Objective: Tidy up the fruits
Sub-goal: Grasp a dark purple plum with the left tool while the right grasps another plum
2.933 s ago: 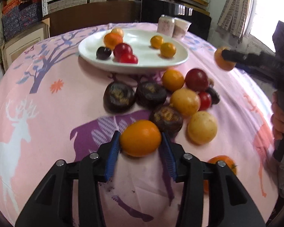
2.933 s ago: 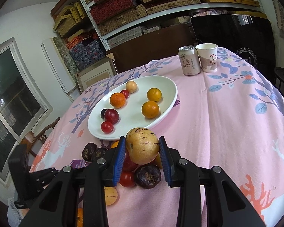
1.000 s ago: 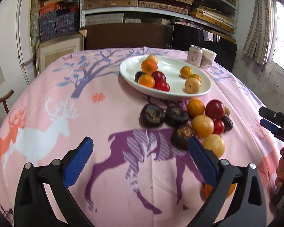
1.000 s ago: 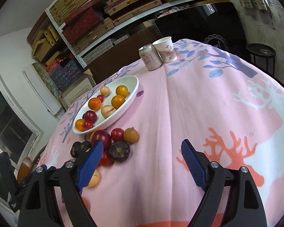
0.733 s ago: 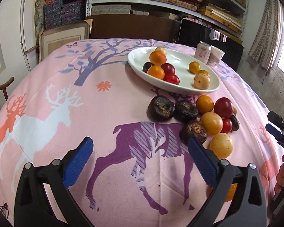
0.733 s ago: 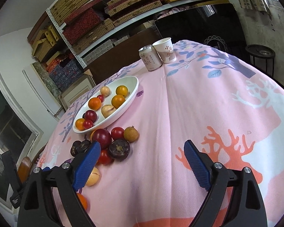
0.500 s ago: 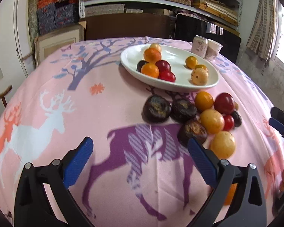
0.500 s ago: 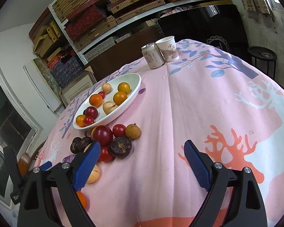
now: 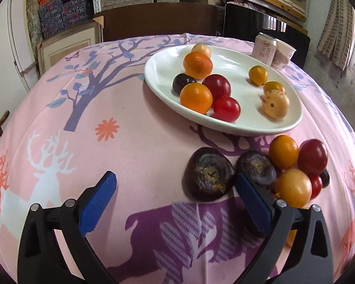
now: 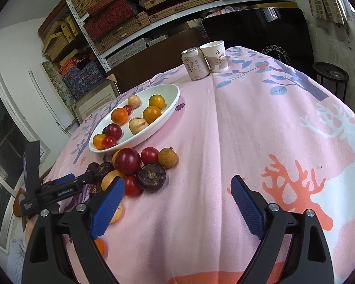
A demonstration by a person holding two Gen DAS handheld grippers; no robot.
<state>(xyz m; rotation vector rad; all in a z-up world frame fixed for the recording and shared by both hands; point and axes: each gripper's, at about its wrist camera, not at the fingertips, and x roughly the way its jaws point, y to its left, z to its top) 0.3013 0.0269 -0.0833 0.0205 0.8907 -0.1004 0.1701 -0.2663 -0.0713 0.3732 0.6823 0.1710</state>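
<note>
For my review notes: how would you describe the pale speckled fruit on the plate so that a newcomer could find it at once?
Start at the white oval plate on the pink tablecloth. On its side toward the drink can, away from the red and orange cluster, lies the pale speckled fruit, just below a small orange fruit. It alone on the plate is cream-yellow with dark specks.

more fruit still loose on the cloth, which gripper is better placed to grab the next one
Probably left. The left gripper is open, low, with a dark fruit almost between its fingers. The right gripper is open too, but facing bare tablecloth beside the pile.
</note>
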